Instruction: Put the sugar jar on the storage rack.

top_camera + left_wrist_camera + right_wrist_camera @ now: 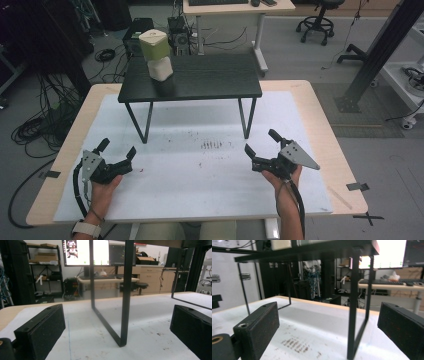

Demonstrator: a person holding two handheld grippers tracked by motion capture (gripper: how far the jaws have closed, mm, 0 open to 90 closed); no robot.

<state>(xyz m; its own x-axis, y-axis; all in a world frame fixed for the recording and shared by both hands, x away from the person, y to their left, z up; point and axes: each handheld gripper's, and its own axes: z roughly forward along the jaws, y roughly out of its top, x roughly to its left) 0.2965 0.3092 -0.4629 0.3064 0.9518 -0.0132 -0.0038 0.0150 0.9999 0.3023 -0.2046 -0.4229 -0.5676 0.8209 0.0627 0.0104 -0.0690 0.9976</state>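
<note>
1. The left gripper (117,151) rests low over the white mat (200,185) near the table's near-left edge, held in the person's left hand (102,192); its jaws stand wide apart with nothing between them.
2. The right gripper (261,142) sits over the mat at the near right, held in the right hand (281,182); its jaws are also spread wide and grip nothing.
3. A small black stand (200,77) on thin metal legs stands on the far half of the mat, well apart from both grippers.
4. On the stand's left end a pale green cube-like block (154,44) sits on top of a white block (161,69), the two touching and slightly askew.
5. In the left gripper view, one black leg frame (125,302) of the stand rises between the jaws, farther off on the mat.
6. Dark reddish smudges (211,145) mark the mat between the stand's front legs and the right gripper.
7. No brand, label or writing can be read; the monitor (86,252) in the background is too blurred to make out.
</note>
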